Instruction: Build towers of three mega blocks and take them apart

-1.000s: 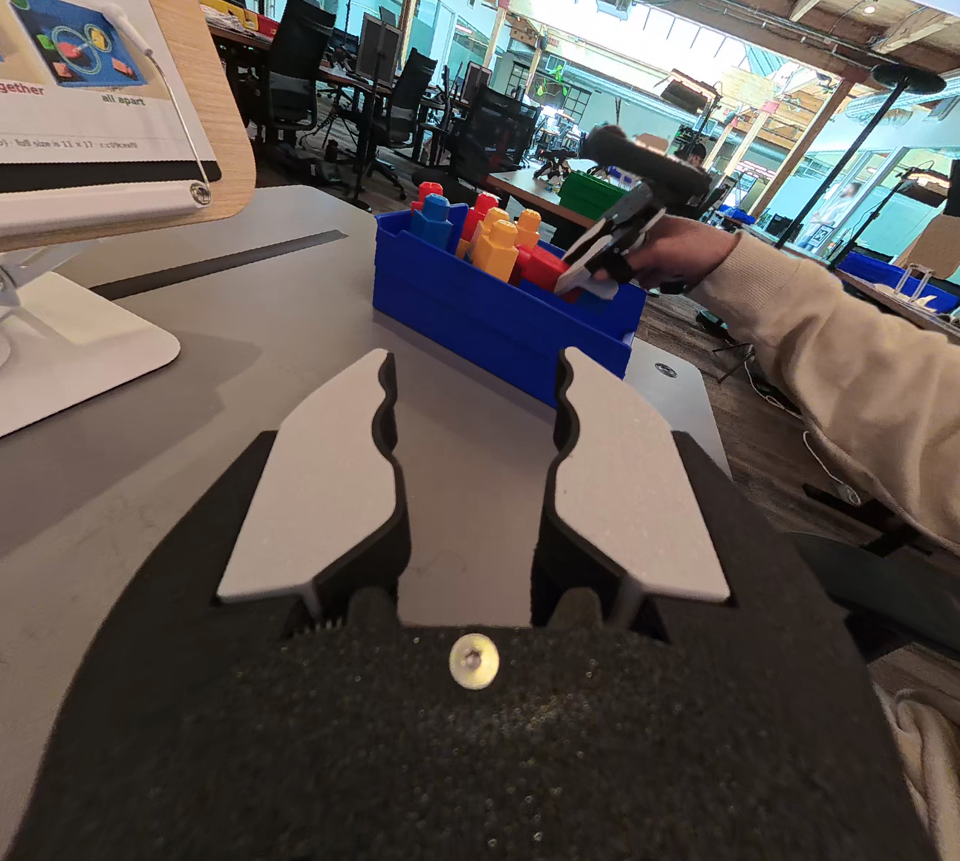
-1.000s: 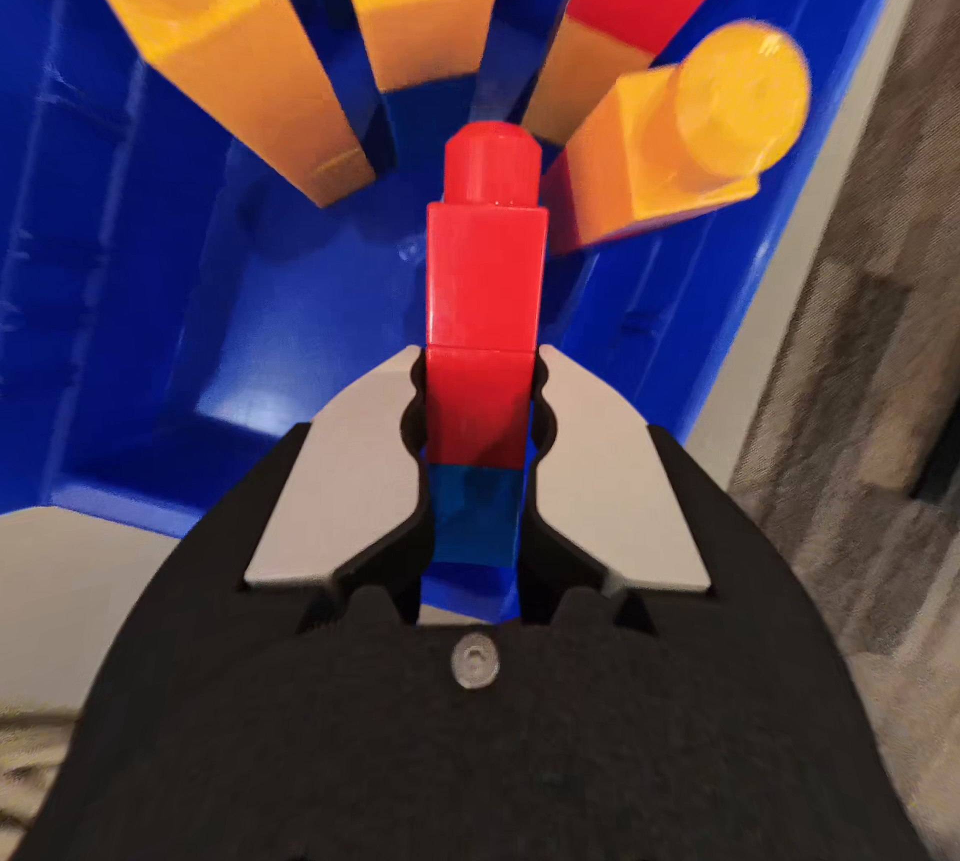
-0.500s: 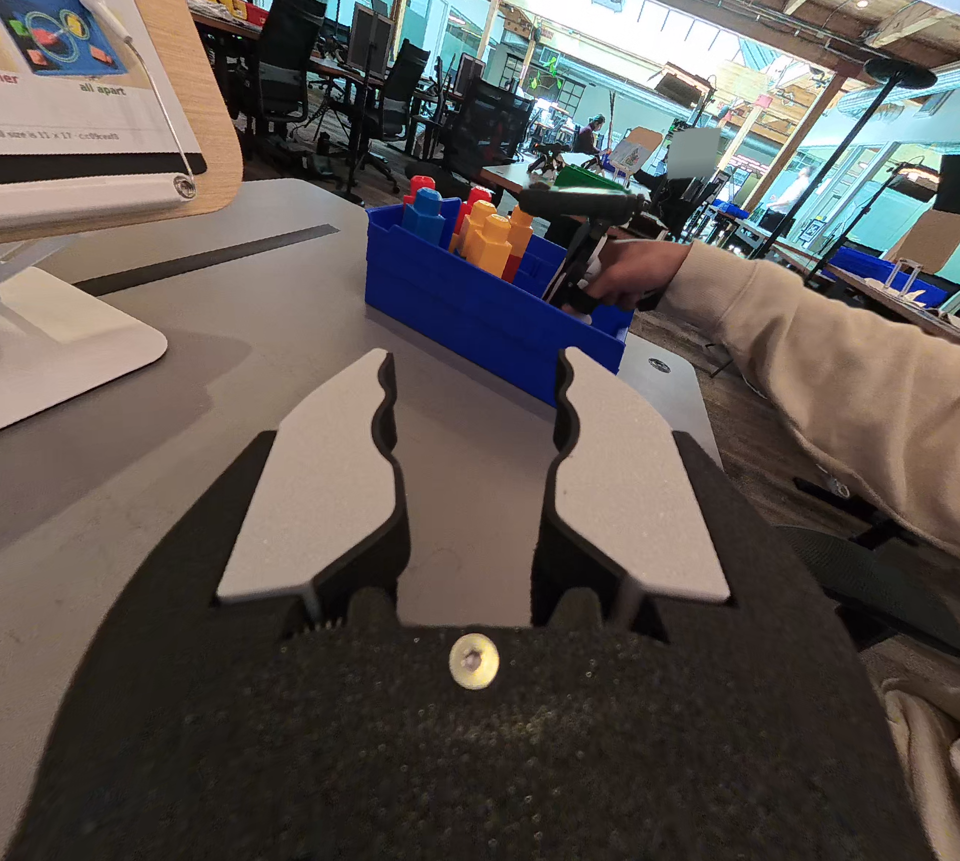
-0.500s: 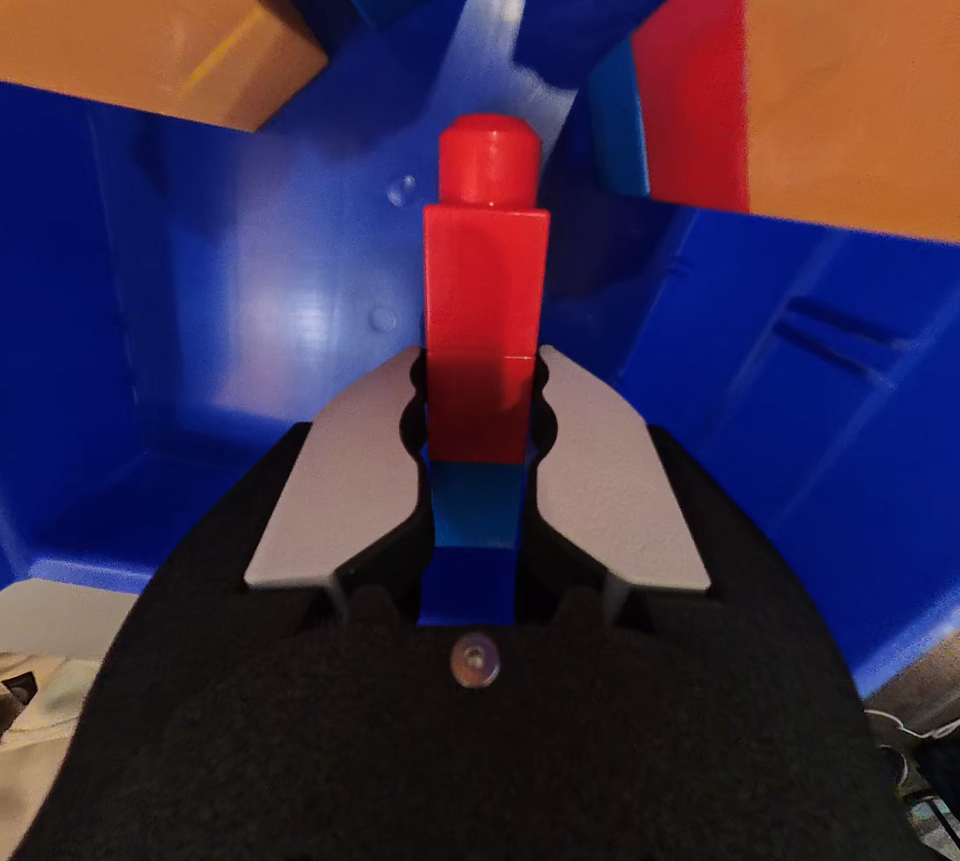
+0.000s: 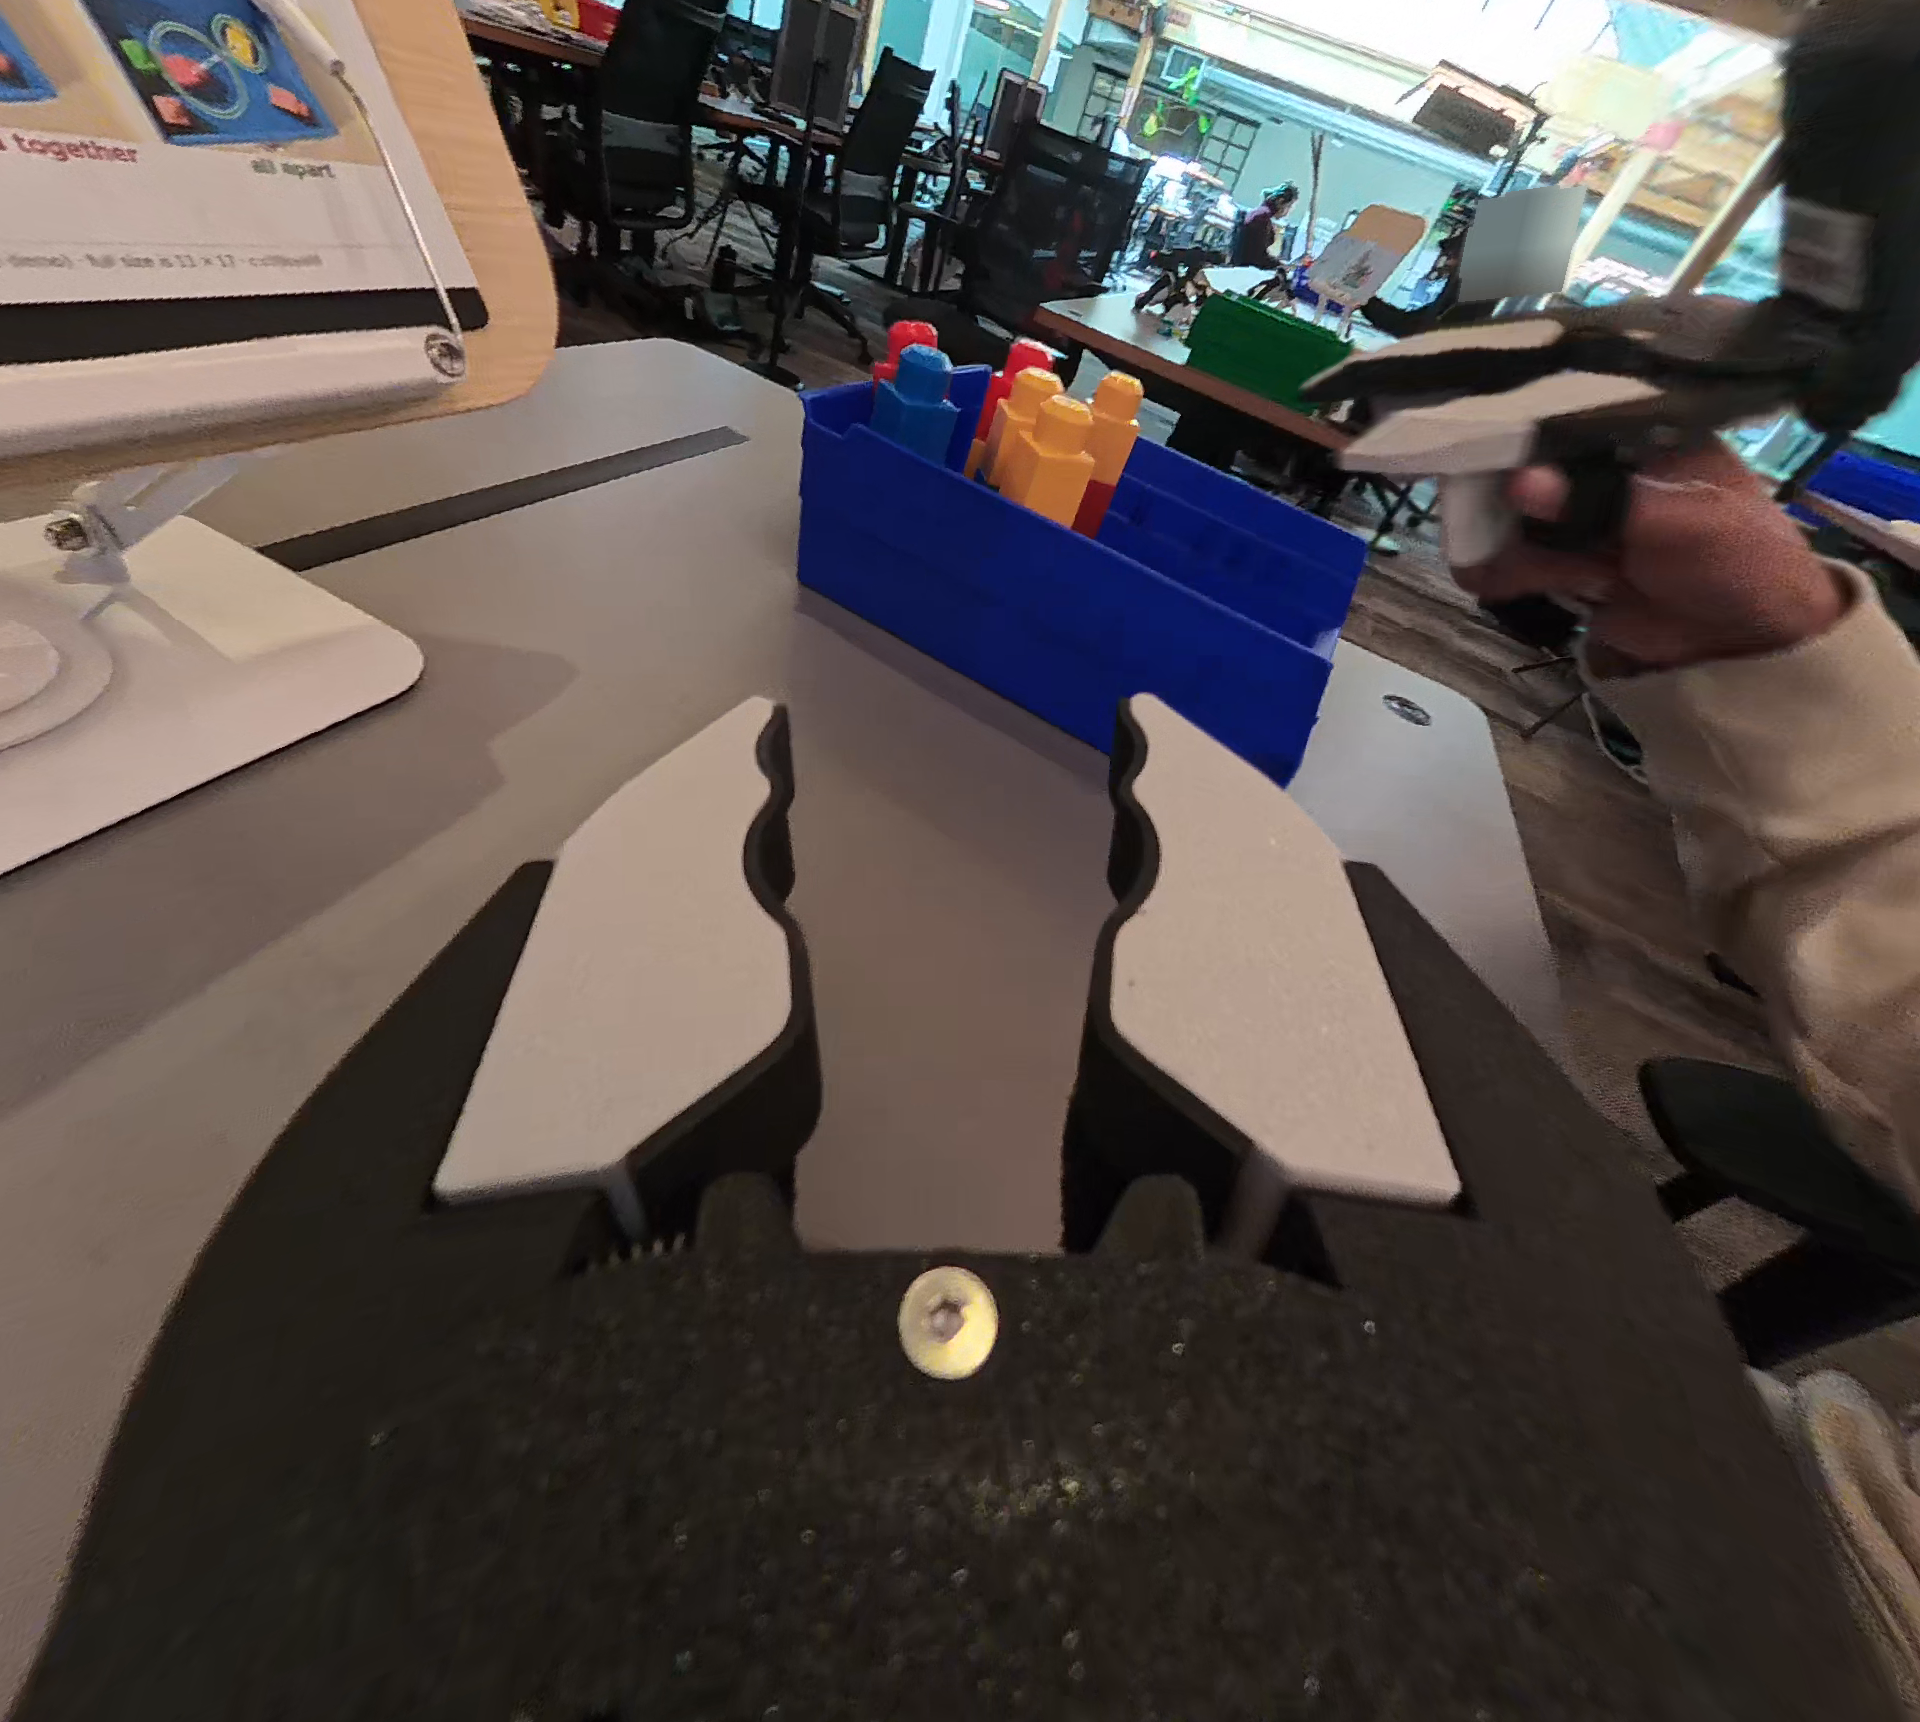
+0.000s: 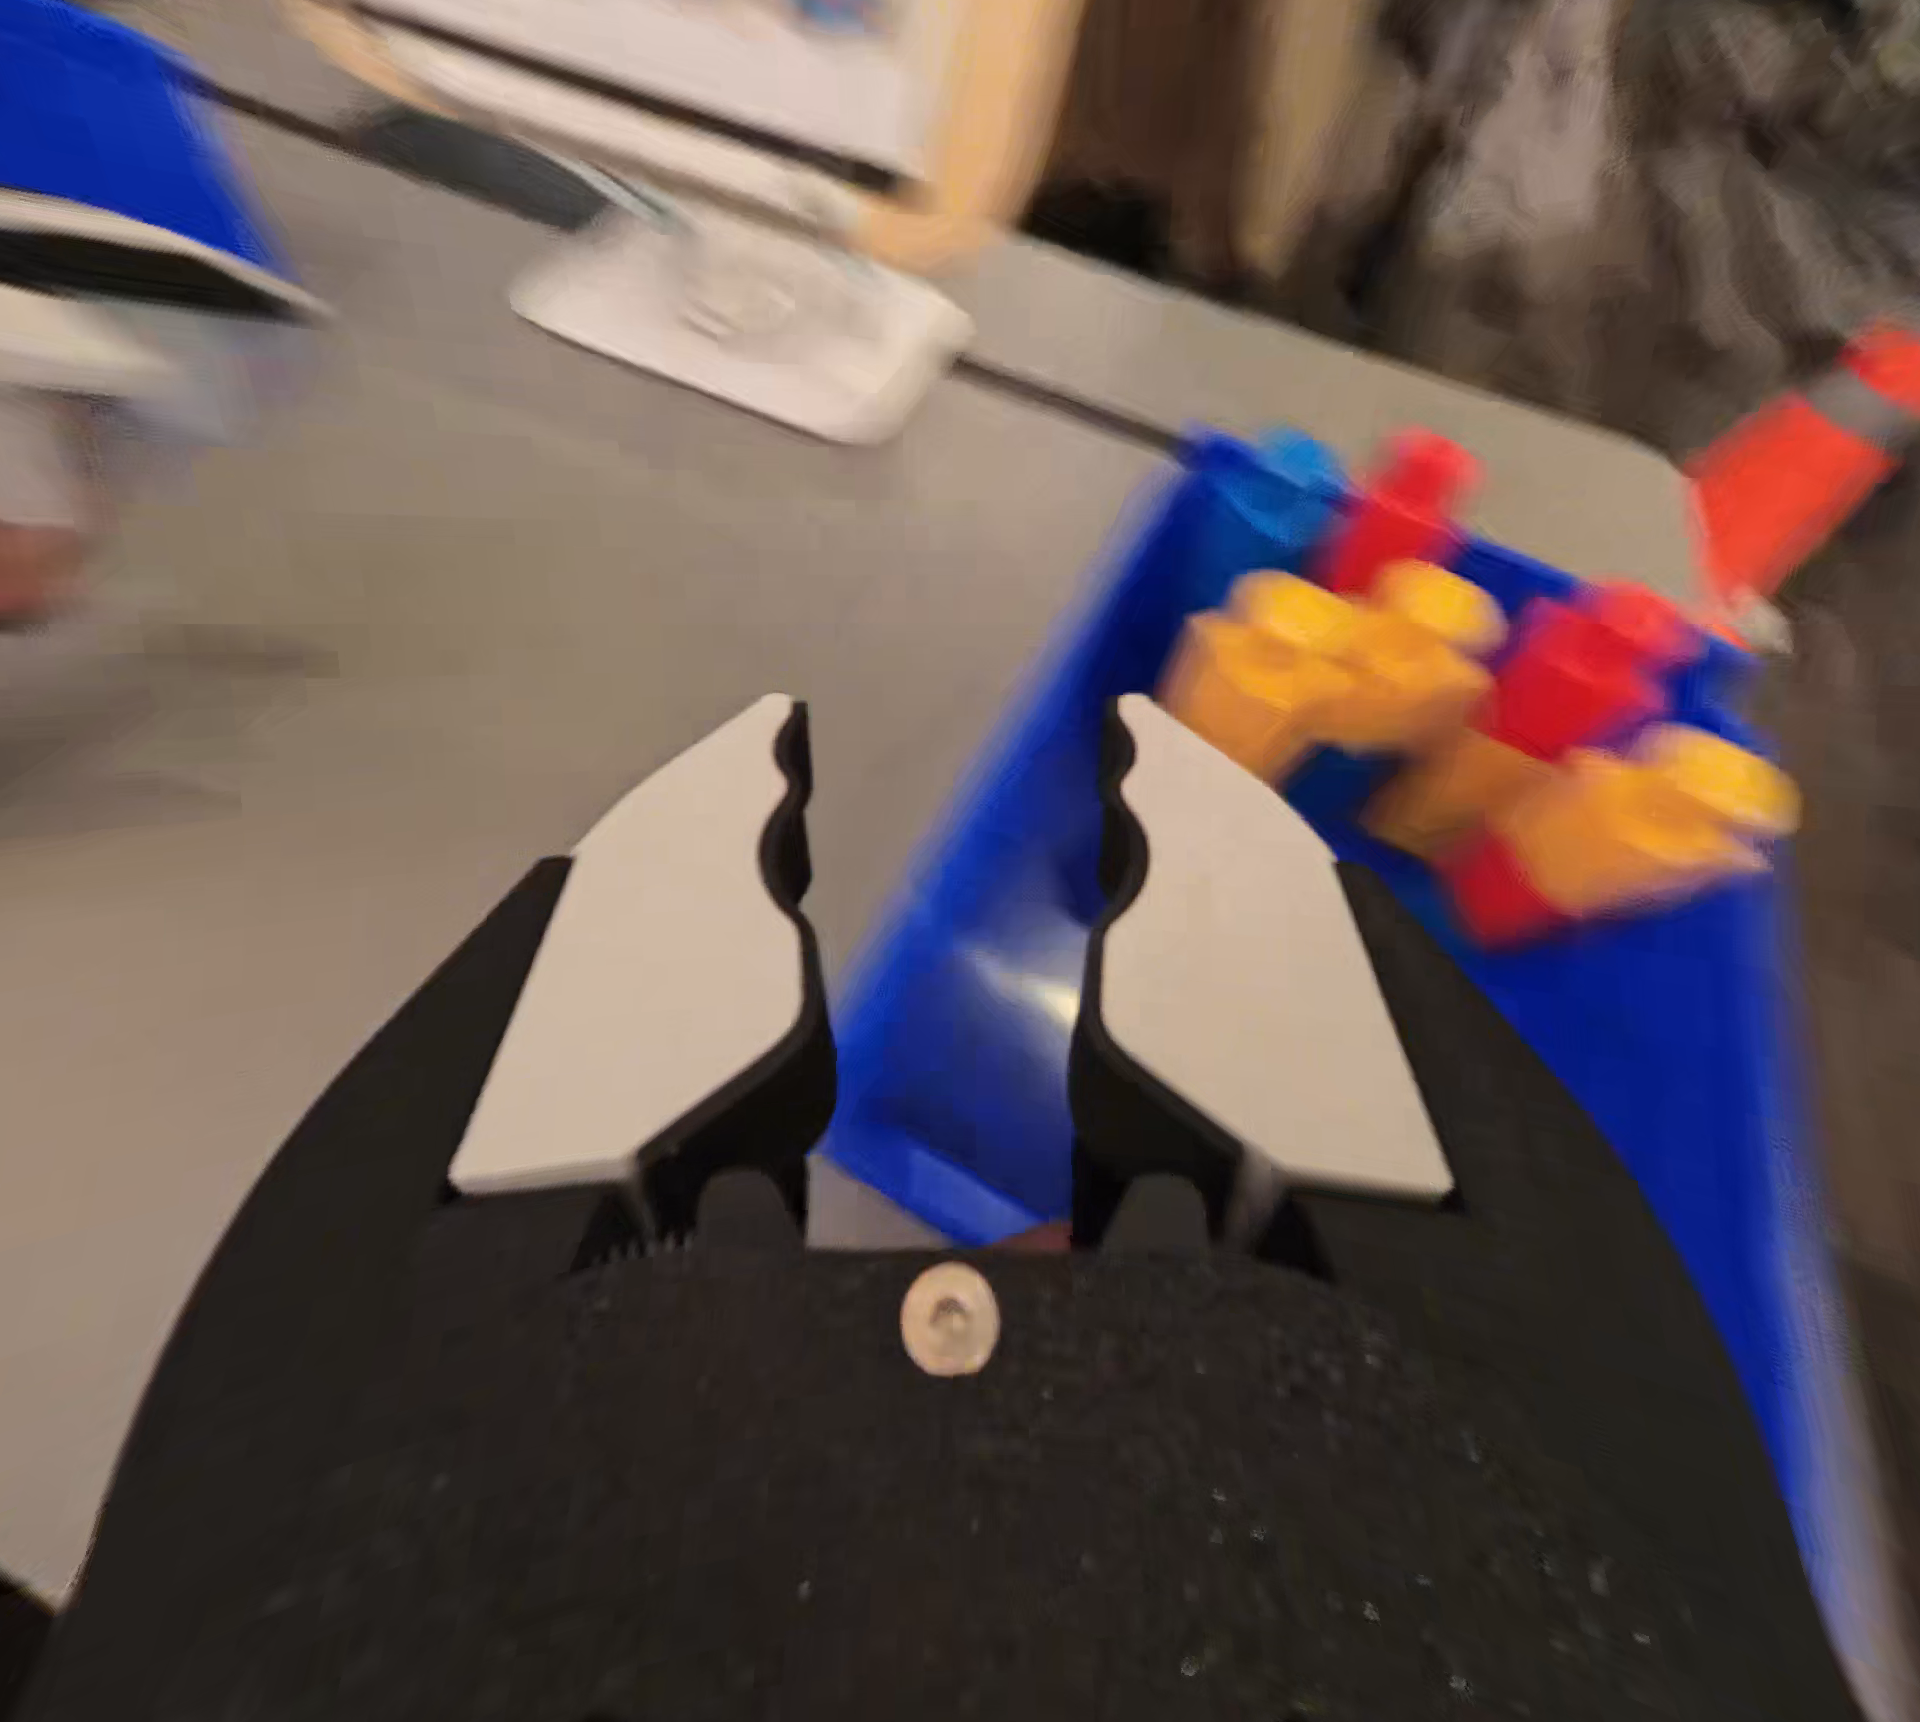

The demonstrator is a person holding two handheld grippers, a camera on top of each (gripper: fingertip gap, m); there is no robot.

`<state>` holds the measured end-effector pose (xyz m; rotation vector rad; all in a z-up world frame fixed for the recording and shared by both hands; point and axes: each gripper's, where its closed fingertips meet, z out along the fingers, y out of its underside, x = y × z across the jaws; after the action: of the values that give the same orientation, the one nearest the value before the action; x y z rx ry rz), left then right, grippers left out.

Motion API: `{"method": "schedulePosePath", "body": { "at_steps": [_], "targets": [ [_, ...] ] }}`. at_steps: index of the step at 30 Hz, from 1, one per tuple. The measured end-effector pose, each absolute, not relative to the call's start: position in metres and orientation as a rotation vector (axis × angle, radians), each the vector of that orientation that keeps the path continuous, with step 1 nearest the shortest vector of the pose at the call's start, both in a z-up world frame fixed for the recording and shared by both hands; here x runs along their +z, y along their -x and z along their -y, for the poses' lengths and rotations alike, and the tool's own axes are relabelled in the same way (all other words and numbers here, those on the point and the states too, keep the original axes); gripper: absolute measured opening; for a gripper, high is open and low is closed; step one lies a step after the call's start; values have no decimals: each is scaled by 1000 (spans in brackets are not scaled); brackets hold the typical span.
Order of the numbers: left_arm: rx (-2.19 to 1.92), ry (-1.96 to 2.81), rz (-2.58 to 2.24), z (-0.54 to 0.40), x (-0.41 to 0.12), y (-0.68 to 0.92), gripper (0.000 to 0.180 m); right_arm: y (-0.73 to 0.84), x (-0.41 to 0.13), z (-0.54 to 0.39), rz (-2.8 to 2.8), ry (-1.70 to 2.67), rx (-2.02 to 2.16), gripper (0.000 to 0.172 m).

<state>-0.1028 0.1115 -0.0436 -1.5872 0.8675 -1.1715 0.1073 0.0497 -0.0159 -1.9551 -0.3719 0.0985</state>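
Observation:
A blue bin (image 5: 1039, 623) stands on the grey table (image 5: 623, 592) and holds several upright block towers (image 5: 1049, 446) in orange, red and blue. My left gripper (image 5: 951, 716) is open and empty, low over the table just in front of the bin. My right gripper (image 6: 956, 716) is open and empty, with nothing between its pads. In the left wrist view it hangs in the air (image 5: 1325, 415) above and to the right of the bin. The right wrist view is blurred and shows the bin (image 6: 997, 945) and its towers (image 6: 1455, 706) below and to the right.
A wooden stand with an instruction sheet (image 5: 208, 114) on a white base (image 5: 208, 664) is at the left of the table. A person's hand (image 5: 1662, 571) holds the right gripper. The table's edge runs just right of the bin. An orange cone (image 6: 1808, 467) stands beyond it.
My right gripper held a red-red-blue tower down in the bin, then opened, left it there and lifted out to the right. My left gripper stayed open in place.

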Motion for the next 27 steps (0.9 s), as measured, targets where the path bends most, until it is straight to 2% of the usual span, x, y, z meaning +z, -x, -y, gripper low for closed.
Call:
{"method": "schedulePosePath", "body": {
  "at_steps": [3,5,9,15,21,27],
  "targets": [
    [-1125,1634,-830,-107,-55,104,59,4,-37,-33,517,1808,388,62],
    [-1096,1689,-817,-91,-69,108,59,45,-60,-37,573,1756,413,64],
    [-1047,1810,-865,-34,-87,130,60,66,-80,-61,672,1623,287,62],
    [-747,1967,-738,9,-77,235,59,60,-97,-63,609,1639,411,62],
    [-202,2141,-461,-71,-32,387,60,63,-87,-57,610,1585,440,59],
    [93,2483,-290,-214,-85,464,58,73,-92,-50,700,1569,388,58]
  ]
}}
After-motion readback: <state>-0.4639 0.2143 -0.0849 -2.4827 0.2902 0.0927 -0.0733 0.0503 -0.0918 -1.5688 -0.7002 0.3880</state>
